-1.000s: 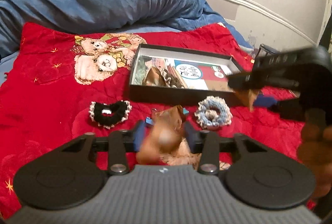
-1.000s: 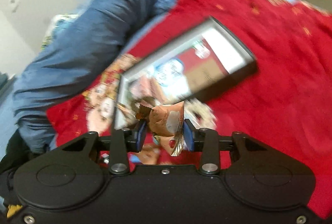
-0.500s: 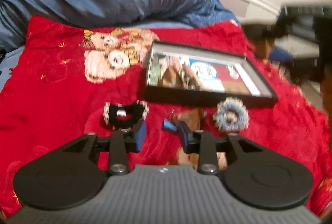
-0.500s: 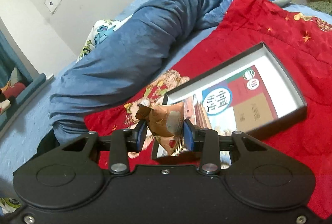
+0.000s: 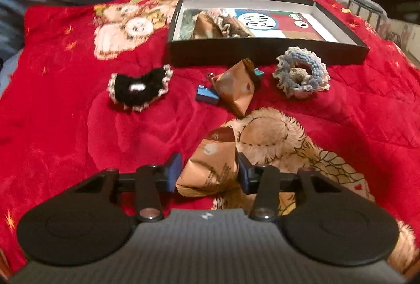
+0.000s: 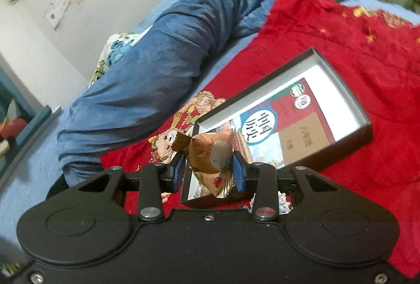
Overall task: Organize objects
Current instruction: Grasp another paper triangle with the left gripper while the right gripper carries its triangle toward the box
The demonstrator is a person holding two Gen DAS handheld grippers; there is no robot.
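two snack packets are handled over a red blanket (image 5: pixel 65 105) on a bed.

the left tool (image 5: pixel 208 172) is pointed steeply down at the blanket, its jaws just narrowed around a brown packet (image 5: pixel 210 165) lying there; the right pad is touching it, a small gap is seen at the left pad. the right tool (image 6: pixel 207 169) is held higher and tilted slightly down, above the near corner of a black box (image 6: pixel 349 97), clamped on a second brown packet (image 6: pixel 210 155). a third packet (image 5: pixel 235 89) lies just before the box.
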